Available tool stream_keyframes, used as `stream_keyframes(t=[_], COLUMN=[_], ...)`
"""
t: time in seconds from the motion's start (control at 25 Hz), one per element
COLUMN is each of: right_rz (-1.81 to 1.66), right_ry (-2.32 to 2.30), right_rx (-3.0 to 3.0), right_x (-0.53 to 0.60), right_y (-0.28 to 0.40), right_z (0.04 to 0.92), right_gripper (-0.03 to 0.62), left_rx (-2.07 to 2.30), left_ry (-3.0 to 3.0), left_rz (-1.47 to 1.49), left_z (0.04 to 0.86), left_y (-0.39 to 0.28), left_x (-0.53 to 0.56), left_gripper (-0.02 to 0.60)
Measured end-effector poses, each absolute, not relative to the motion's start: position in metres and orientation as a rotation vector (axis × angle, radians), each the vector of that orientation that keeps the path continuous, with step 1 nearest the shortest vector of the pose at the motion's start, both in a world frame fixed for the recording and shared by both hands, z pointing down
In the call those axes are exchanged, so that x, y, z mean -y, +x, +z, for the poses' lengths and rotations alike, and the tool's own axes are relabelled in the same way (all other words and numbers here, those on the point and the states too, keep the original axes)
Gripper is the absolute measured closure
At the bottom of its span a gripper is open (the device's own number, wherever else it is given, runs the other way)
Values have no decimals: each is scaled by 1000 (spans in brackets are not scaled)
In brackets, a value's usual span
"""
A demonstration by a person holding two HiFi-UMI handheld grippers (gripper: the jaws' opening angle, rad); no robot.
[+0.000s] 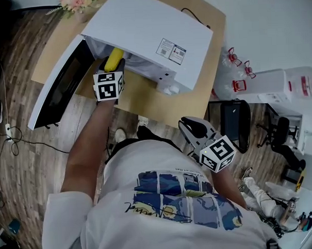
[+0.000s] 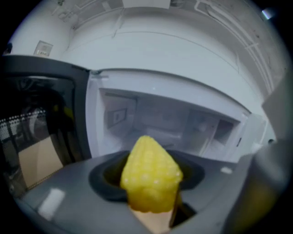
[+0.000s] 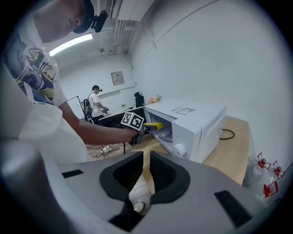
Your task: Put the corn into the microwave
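The yellow corn [image 1: 113,60] sticks out of my left gripper [image 1: 115,66], which is shut on its lower end. Its tip is at the mouth of the white microwave [image 1: 146,29], whose door [image 1: 59,87] hangs wide open to the left. In the left gripper view the corn [image 2: 150,164] fills the middle between the pads of the left gripper [image 2: 149,180], with the bare white cavity [image 2: 174,119] right behind it. My right gripper [image 1: 192,129] hangs back by the person's body, its jaws [image 3: 146,171] nearly together with nothing between them. From there the microwave [image 3: 192,119] shows side-on.
The microwave stands on a wooden table [image 1: 144,96]. A flower bunch [image 1: 78,2] sits at the table's far corner. Water bottles with red caps [image 1: 236,66] and an office chair [image 1: 280,136] stand to the right. A cable [image 1: 9,133] lies on the floor at left. Another person [image 3: 97,103] stands far off.
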State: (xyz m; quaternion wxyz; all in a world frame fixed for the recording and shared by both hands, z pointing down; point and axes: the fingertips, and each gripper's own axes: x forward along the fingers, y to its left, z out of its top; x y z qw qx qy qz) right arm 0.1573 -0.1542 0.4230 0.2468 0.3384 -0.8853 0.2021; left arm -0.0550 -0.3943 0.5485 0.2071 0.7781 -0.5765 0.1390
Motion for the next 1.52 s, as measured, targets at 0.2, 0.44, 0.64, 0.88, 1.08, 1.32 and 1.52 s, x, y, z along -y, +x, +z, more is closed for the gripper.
stream_keyframes(t=[0.2, 0.44, 0.64, 0.88, 1.08, 1.32, 1.52], right_rz=[549, 560, 603, 621, 633, 639, 635], right_ry=[897, 894, 898, 905, 919, 941, 955], right_rx=[2414, 2394, 2388, 2382, 2370, 2361, 2358], right_x=[180, 199, 207, 211, 211, 207, 204], right_y=[169, 188, 192, 193, 192, 189, 185], right_z=[422, 426, 433, 435, 436, 437, 437], right_gripper=[551, 554, 556, 557, 557, 557, 557], left_rx=[1637, 1667, 1680, 1691, 1681, 1659, 1657], left_ry=[2147, 2124, 2136, 2164, 2162, 2163, 2159], left_rz=[447, 492, 538, 602, 652, 659, 655], left_z=[566, 583, 585, 588, 596, 604, 603], left_y=[-51, -46, -44, -42, -40, -42, -44], left_x=[429, 459, 474, 487, 489, 487, 486], left_gripper=[328, 328, 328, 327, 325, 324, 319])
